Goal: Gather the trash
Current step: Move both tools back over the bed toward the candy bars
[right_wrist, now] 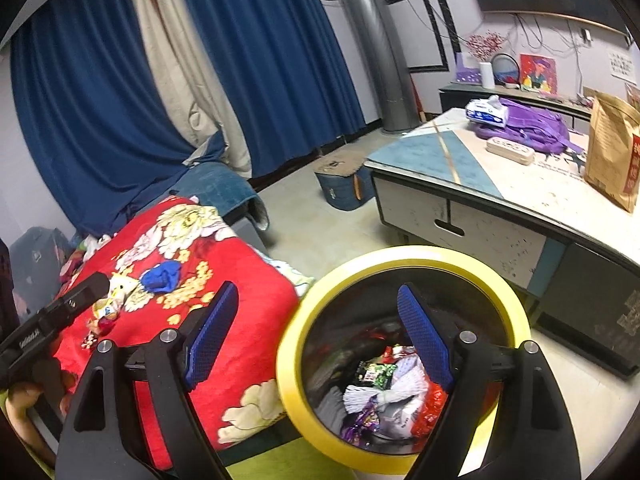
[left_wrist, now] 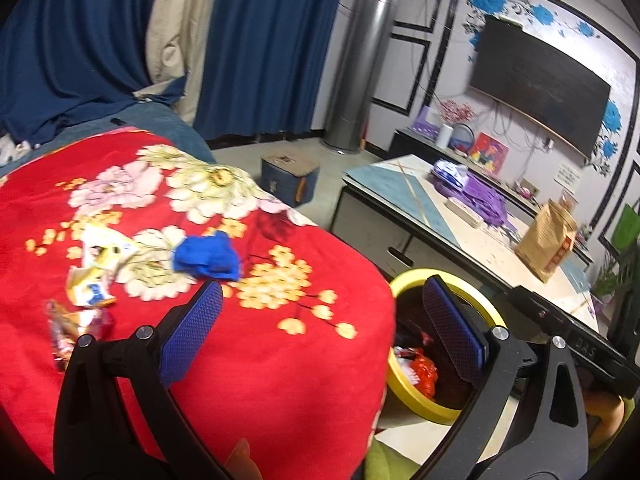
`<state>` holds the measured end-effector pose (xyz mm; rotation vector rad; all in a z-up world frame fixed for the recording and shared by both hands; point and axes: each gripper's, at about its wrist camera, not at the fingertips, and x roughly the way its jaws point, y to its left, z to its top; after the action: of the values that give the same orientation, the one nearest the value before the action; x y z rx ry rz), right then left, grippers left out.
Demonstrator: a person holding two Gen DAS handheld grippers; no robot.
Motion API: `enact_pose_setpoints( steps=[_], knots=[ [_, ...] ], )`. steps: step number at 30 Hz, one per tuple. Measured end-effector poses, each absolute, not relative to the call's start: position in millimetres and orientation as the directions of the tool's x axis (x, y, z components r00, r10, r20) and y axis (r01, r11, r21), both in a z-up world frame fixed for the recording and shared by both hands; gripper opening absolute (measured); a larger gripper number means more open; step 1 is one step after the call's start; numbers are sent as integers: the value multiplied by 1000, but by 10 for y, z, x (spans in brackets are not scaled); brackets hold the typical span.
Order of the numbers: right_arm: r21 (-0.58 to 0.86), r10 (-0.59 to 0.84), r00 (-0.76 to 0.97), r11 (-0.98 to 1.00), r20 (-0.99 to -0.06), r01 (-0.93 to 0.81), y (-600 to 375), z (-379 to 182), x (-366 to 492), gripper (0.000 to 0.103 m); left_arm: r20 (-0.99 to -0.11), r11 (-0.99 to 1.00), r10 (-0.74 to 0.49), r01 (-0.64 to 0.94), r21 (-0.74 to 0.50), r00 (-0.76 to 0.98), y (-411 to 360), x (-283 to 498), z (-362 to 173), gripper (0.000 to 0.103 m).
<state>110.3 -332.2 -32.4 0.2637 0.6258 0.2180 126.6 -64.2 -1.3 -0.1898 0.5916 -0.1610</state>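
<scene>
I find both the left gripper (left_wrist: 320, 320) and right gripper (right_wrist: 316, 328) gaping wide, nothing between the pads. The remaining snack wrappers (left_wrist: 94, 276) lie on the red floral blanket (left_wrist: 280, 360), left of the yellow-rimmed bin (right_wrist: 516, 312) and just beyond the left gripper, which is nearer; the right hangs over the bin.

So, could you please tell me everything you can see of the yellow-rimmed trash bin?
The trash bin is round, with a thick, glossy yellow rim that looks like plastic and a dark inside. It stands upright and open on the floor, beside the red floral blanket and in front of the low table. It is partly filled with crumpled wrappers in red, white, green and purple. The open right claw hovers over it, touching nothing.
</scene>
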Motion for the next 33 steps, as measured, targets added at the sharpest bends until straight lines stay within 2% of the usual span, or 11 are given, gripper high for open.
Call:
enact_pose_setpoints(
  steps=[19, 33],
  knots=[
    [256, 389, 741, 921, -547, -294, -2566, -187, 988, 79, -505, 973, -63, -59, -222, 861, -6, 1020, 126, 92],
    [240, 482, 680, 873, -553, -424, -1966, -131, 985, 79, -580, 954, 3, -176, -243, 815, 534, 903, -47, 92]
  ],
)
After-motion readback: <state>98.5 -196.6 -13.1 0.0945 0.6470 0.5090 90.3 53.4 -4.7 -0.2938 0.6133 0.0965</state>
